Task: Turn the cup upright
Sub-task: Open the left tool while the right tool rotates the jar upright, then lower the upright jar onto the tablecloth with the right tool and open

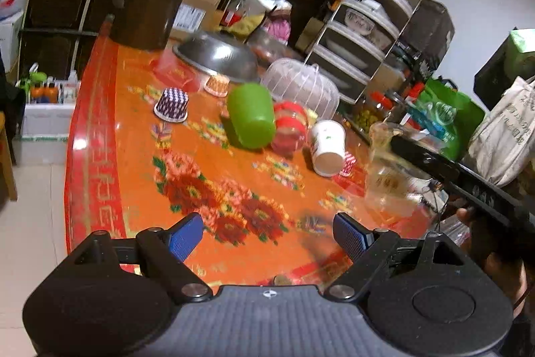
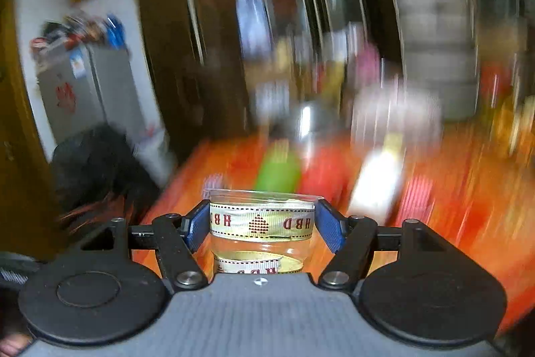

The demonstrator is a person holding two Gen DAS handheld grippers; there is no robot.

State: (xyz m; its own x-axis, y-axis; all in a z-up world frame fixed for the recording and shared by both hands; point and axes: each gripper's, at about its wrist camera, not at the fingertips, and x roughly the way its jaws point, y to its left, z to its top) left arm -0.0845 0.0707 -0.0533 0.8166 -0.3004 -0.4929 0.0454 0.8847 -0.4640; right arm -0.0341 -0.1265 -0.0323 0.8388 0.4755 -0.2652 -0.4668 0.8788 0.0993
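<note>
A clear cup [image 2: 262, 223] with ribbon inside is pinched upright between the pads of the right gripper [image 2: 262, 225], above the desk [image 1: 133, 176]. The left gripper [image 1: 267, 236] is held spread and empty over the desk's near edge.

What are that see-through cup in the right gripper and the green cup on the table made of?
The clear cup looks like thin glossy plastic, possibly glass: you see straight through it to a printed ribbon inside. The green cup seems to be opaque plastic with a smooth, slightly shiny skin, going by its even colour and soft highlights.
</note>
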